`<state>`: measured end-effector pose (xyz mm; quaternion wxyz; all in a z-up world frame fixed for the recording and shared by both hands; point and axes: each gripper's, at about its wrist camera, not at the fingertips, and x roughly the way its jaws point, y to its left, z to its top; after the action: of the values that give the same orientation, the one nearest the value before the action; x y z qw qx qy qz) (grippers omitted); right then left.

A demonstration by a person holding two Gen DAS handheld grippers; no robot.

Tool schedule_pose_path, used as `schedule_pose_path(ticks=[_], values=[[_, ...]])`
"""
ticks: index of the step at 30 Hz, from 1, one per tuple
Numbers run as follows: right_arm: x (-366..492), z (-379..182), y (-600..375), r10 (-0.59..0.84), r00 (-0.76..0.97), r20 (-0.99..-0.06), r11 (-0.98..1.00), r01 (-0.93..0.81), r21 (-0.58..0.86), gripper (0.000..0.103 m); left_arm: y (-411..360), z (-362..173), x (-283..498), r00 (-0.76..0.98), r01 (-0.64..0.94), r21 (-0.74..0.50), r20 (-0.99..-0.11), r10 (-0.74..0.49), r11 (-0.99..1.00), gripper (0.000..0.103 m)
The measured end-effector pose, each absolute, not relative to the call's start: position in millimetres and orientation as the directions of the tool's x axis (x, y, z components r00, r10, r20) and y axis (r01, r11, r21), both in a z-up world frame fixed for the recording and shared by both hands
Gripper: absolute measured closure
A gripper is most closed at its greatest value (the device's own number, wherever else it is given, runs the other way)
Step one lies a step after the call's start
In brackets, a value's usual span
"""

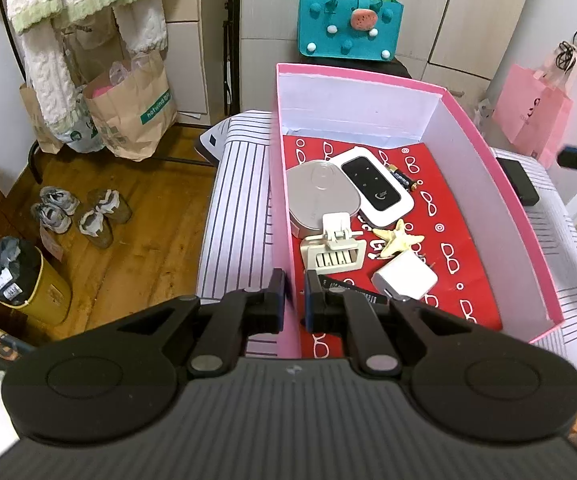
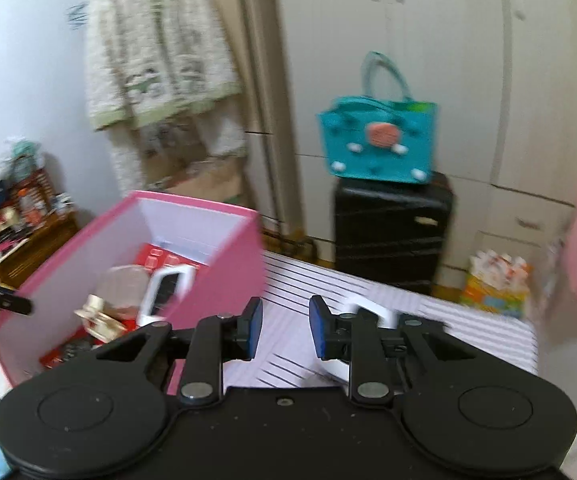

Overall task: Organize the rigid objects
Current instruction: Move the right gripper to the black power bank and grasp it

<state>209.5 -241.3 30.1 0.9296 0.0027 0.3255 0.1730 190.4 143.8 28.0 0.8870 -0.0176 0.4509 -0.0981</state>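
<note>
A pink box (image 1: 504,184) with a red patterned floor stands on the striped table. It holds a grey oval case (image 1: 322,196), a white and black pocket router (image 1: 376,186), a battery (image 1: 404,179), a cream hair claw (image 1: 334,250), a starfish clip (image 1: 398,240) and a white charger (image 1: 404,280). My left gripper (image 1: 294,298) is shut on the box's near left wall. My right gripper (image 2: 286,330) is open and empty above the table, right of the box (image 2: 224,280). A white object (image 2: 368,308) lies behind its right finger, blurred.
A black block (image 1: 522,182) lies on the striped cloth (image 1: 236,184) right of the box. A teal felt bag (image 1: 348,20) sits on a black suitcase (image 2: 392,232) behind the table. Paper bags (image 1: 128,108), shoes (image 1: 80,212) and a yellow bin (image 1: 32,280) stand on the floor at left.
</note>
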Motion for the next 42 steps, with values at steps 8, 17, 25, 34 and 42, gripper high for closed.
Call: schedule_pose_path(ticks=[8,17,25,34,42], values=[[202,-6,-303,0.240,0.729,-0.641,0.971,-0.191,0.146,0.064,141,27,188,0.584,0.143,-0.113,-0.792,-0.176,0.983,0.094],[218,-52,-318,0.232,0.694,-0.682,0.973,-0.172,0.155,0.048,141,28,189,0.579,0.132,-0.109,-0.798,-0.166,0.985,0.094],[256,-66,-310,0.180,0.699,-0.692,0.983,-0.157,0.096,0.038,139,29,189,0.577,0.129,-0.107,-0.801,-0.162,0.986,0.094],[291,-78,-299,0.171,0.681,-0.712,0.984,-0.148,0.094,0.030,139,29,189,0.576,0.130,-0.111,-0.800,-0.167,0.985,0.095],[293,-83,-306,0.129,0.673,-0.729,0.991,-0.111,0.074,0.033,139,27,188,0.581,0.129,-0.119,-0.795,-0.172,0.985,0.094]])
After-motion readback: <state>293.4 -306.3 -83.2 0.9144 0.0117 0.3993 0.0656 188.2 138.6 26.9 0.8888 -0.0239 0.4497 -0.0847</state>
